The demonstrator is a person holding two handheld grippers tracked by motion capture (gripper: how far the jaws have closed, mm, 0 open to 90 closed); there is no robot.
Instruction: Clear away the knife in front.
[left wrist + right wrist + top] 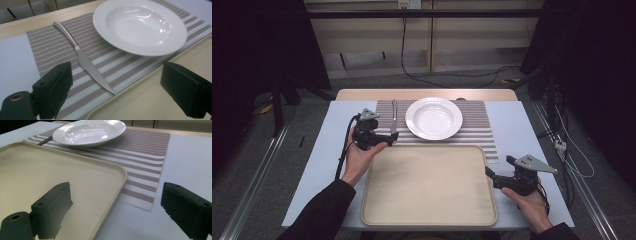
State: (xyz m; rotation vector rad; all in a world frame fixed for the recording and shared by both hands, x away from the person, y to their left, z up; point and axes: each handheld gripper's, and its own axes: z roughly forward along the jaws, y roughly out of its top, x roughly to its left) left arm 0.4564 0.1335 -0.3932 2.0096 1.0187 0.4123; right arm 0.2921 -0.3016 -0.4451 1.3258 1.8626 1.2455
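Hovering over the striped placemat (pixel 472 120) in the high view, the left gripper (pixel 384 140) sits beside the knife (pixel 394 120), which its own view shows between wide-spread jaws, apparently lined up for pickup, while the right gripper (pixel 117 212) waits wide open at the tray (pixel 37 170) corner; no legible markings.

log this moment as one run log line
left gripper: open, poised at knife | knife: flat on striped mat, beside plate | right gripper: open, at tray right edge | tray: holds nothing
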